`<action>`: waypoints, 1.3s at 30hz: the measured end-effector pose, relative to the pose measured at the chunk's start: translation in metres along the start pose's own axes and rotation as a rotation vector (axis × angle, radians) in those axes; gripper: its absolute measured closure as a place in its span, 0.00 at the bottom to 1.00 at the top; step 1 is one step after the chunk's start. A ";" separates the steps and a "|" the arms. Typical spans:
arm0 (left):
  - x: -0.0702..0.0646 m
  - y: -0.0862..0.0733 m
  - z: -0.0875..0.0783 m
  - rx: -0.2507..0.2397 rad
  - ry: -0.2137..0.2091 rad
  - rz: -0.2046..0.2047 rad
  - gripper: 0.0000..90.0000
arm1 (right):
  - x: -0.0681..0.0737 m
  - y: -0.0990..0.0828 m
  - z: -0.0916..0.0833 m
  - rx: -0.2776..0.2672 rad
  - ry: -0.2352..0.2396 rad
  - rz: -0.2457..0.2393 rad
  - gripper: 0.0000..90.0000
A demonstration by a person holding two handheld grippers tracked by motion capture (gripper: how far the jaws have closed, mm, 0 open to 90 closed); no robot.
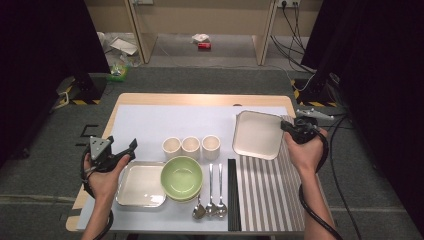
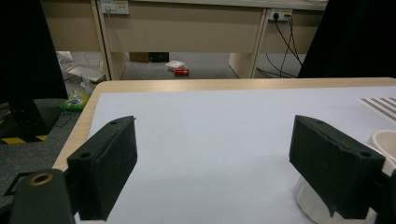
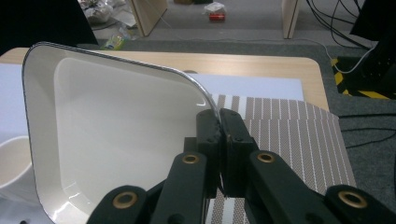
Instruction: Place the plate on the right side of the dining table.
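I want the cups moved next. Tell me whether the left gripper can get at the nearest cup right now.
Probably yes. The left gripper is open and holds nothing, and the nearest cup stands just beyond its jaws with bare table between them. The tray beside the hand lies low.

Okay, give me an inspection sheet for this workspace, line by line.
Surface: wooden table under a pale sheet, striped placemat at its right.
Job's things: square plate held tilted above the placemat.
Clutter: second square plate, green bowl, three cups, spoons, black chopsticks.
Grippers: left gripper open, holding nothing; right gripper shut on the plate's rim.
Cables: one trails from each gripper; more lie on the floor at right.
Surroundings: litter on the floor, black curtains.
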State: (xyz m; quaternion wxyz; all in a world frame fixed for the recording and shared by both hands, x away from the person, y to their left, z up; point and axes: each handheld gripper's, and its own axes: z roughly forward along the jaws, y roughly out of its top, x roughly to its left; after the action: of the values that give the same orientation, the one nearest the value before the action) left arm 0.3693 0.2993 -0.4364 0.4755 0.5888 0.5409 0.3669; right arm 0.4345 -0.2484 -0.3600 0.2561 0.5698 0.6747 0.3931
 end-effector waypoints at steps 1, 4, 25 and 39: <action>0.000 0.000 0.000 0.001 -0.001 0.000 0.16 | -0.001 -0.001 0.001 0.004 -0.005 0.002 0.98; 0.000 0.000 0.000 0.000 0.000 -0.001 0.16 | -0.005 -0.005 0.003 0.018 -0.009 0.009 0.98; 0.002 -0.002 0.000 0.007 0.010 -0.006 0.16 | -0.024 -0.027 0.016 0.123 -0.041 0.036 0.98; 0.004 -0.004 0.000 0.011 0.012 -0.012 0.16 | -0.030 -0.031 0.029 0.164 -0.037 0.043 0.98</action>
State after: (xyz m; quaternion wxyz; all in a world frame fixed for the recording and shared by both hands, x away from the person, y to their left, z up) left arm 0.3687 0.3034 -0.4405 0.4713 0.5859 0.5491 0.3647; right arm 0.4465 -0.2719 -0.4054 0.2127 0.6102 0.6874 0.3314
